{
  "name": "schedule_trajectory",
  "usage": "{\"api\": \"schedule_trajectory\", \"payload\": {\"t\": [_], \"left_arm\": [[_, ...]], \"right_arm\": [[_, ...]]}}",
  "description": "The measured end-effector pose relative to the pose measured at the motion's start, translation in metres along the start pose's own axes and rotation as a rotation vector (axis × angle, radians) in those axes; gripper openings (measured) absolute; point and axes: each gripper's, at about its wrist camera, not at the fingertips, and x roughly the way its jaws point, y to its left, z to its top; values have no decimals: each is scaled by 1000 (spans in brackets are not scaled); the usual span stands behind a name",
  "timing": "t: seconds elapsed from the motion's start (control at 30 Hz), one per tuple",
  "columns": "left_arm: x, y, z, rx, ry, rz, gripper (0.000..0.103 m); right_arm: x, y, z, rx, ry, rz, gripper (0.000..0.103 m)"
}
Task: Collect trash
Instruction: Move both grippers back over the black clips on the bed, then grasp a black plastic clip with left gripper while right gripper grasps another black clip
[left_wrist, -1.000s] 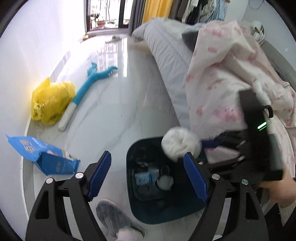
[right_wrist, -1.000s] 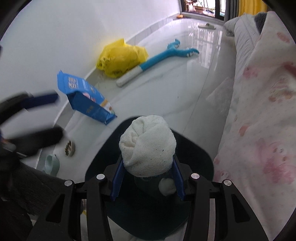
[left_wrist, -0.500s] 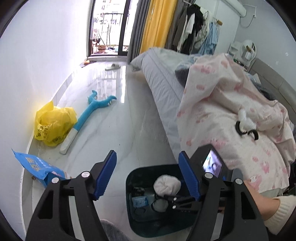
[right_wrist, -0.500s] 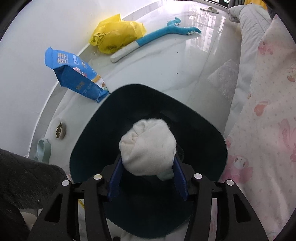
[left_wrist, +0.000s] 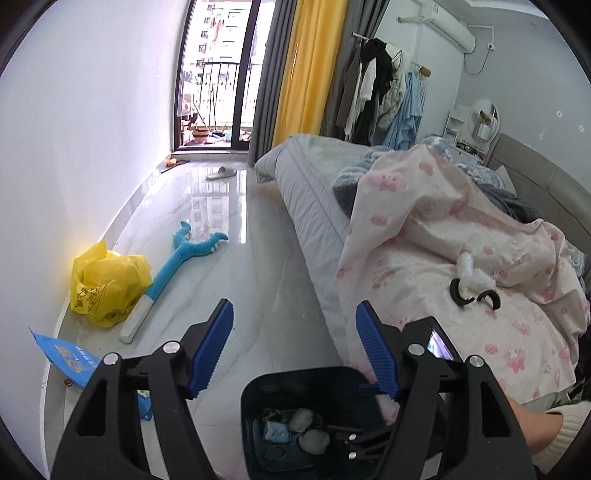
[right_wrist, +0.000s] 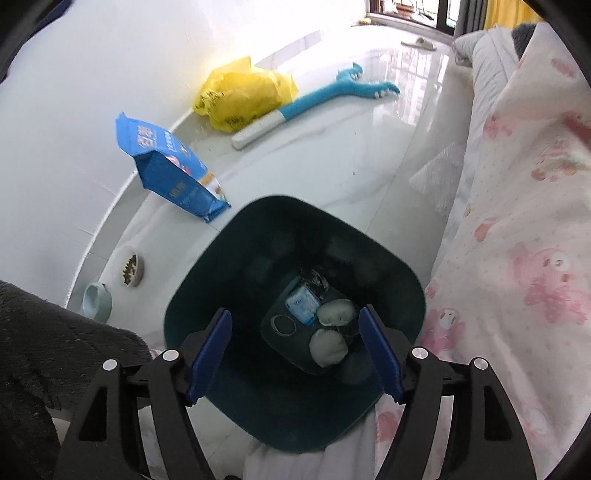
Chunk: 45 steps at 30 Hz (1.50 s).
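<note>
Trash bin, dark teal, stands on the floor just beside the bed. Inside it lie two white wads, one blue packet and one ring. Above the bin, the right gripper has its jaws apart and empty; the left gripper likewise, spread wide.
</note>
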Motion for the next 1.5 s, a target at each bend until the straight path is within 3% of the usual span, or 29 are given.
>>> {"api": "schedule_trajectory", "payload": {"t": [0.33,0.77,1.2,1.5], "left_arm": [[8,-36,14,13,-26,-29,71],[33,-92,19,19,-8,-95,73],[64,-146,16,26,32,-148,76],[87,-179,8,39,78,-169,78]], "right_arm": [[-64,-14,-12,-34,-189,15,73],[-146,-92,-51,108,-411,-122,75],[-175,-159,-101,264,-458,-238,76],[-182,-194,-124,350,-458,-256,76]]}}
